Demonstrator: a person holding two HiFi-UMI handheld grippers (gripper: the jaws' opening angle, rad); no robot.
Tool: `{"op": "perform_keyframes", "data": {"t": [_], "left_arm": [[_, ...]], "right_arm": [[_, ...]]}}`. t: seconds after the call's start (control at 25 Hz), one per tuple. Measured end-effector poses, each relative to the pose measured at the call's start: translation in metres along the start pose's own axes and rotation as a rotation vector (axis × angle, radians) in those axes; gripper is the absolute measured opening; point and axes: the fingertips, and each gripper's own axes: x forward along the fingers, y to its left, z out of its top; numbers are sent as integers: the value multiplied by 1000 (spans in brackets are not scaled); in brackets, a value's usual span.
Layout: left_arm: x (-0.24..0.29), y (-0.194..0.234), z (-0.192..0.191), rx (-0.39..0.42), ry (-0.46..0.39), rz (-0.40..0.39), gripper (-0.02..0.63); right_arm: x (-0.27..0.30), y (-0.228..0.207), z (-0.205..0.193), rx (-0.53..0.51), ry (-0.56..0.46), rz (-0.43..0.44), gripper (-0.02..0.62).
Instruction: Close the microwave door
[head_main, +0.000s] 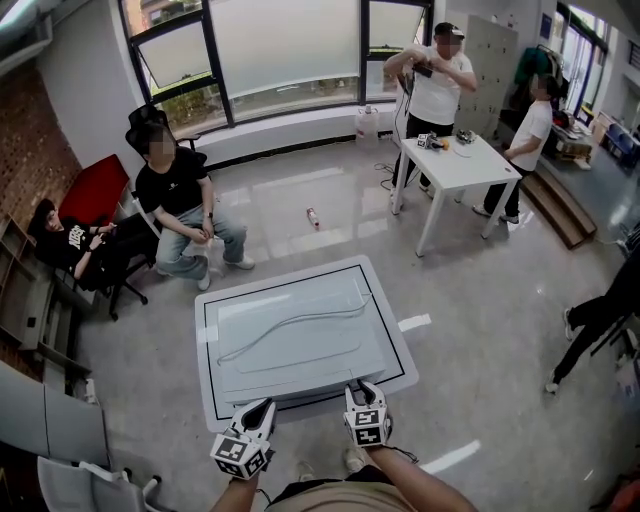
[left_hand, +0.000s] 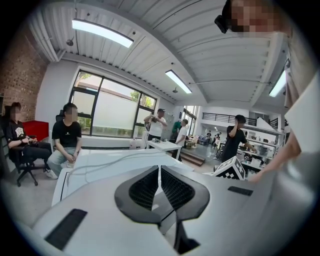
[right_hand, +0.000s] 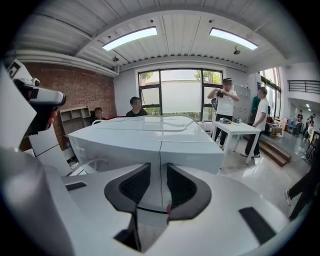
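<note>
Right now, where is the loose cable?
In the head view the cable lies across the white tabletop, running left to right just ahead of the left gripper and right gripper.

You can't find a microwave or its door in any of your three views. Straight ahead of you there is only a white rectangular table (head_main: 330, 355) with a thin black border line, and a pale cable (head_main: 305, 320) lying in a loose curve across its top.
</note>
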Motion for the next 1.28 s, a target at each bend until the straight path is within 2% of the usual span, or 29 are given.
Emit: {"op": "perform_keyframes", "data": {"t": [0.36,0.64,0.96,1.28], "left_arm": [[-10,9,2,-1,-13,-2,6],[-18,17,9,3,-31,3,6],[-31,16,40,5,-106,4,6],[-45,21,89,27,-202,20,6]], "right_arm": [[-17,16,20,-15,-51,17,104],[-34,12,48,-16,-115,13,104],[-68,-3,102,-4,-216,27,104],[-102,-1,158,-35,-314,55,104]]}}
